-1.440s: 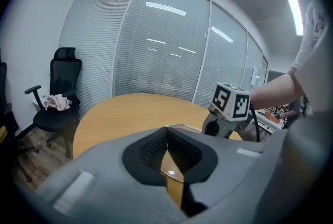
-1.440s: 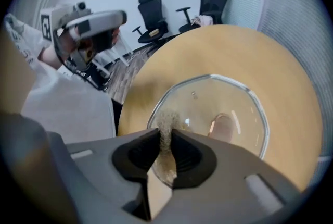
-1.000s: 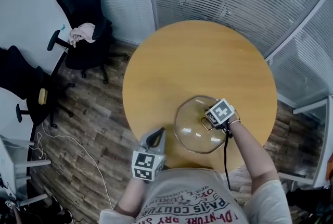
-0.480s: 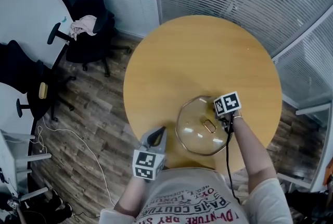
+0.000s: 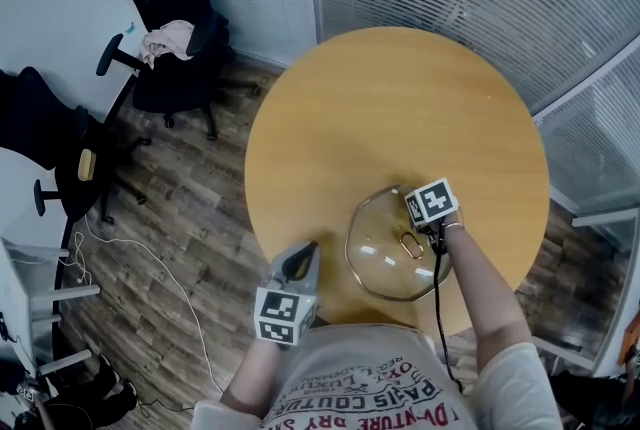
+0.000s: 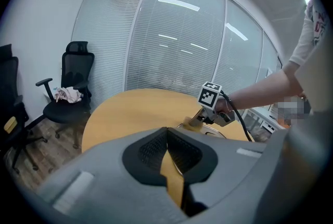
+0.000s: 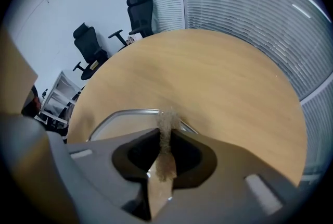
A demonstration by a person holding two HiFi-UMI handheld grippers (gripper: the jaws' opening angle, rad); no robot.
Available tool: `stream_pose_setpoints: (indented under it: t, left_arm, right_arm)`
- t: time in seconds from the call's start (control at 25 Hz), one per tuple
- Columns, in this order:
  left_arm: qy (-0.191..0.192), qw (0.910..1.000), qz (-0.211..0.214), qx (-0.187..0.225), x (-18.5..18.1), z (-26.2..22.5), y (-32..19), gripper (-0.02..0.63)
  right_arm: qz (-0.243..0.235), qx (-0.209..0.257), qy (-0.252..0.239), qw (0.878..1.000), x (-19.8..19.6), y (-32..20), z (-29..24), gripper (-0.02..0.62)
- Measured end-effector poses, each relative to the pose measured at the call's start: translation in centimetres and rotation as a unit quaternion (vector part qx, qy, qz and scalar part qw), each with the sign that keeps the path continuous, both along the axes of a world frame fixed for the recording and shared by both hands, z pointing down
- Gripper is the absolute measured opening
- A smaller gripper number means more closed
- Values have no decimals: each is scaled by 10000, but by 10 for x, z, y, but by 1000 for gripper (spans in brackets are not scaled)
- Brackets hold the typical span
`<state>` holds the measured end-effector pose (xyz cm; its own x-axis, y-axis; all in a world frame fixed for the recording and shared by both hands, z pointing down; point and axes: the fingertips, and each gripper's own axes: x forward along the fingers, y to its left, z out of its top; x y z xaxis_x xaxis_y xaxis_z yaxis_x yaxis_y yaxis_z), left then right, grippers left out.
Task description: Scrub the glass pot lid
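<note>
risk first: left tongs [image 5: 298, 263], clenched on nothing, hang on the near side of the glass pot lid [image 5: 385, 263], apart from it, so nothing steadies it. the lid lies flat on the worktop [image 5: 380, 108], with little board left on its near side. right tongs [image 7: 165, 132] grip a tan scrub pad [image 7: 167, 120] at the lid's far rim, seemingly touching it. a hard stroke could shove the lid off, or drag the pad loose.

Only the shirt [image 5: 365, 396] at the near edge bears print — upside down, partly legible: "COUTUR", "DRY".
</note>
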<state>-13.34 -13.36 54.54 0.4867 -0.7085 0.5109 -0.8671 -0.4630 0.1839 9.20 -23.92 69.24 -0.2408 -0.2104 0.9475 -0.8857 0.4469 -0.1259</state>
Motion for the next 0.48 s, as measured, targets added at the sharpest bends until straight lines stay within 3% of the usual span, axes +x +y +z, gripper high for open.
stream_pose_setpoints:
  t: [0.48]
  left_arm:
    - [-8,9997,-224,-93,-27,6,2,8]
  right_arm:
    - [-927,178,334,9950,-52,0,-4,66]
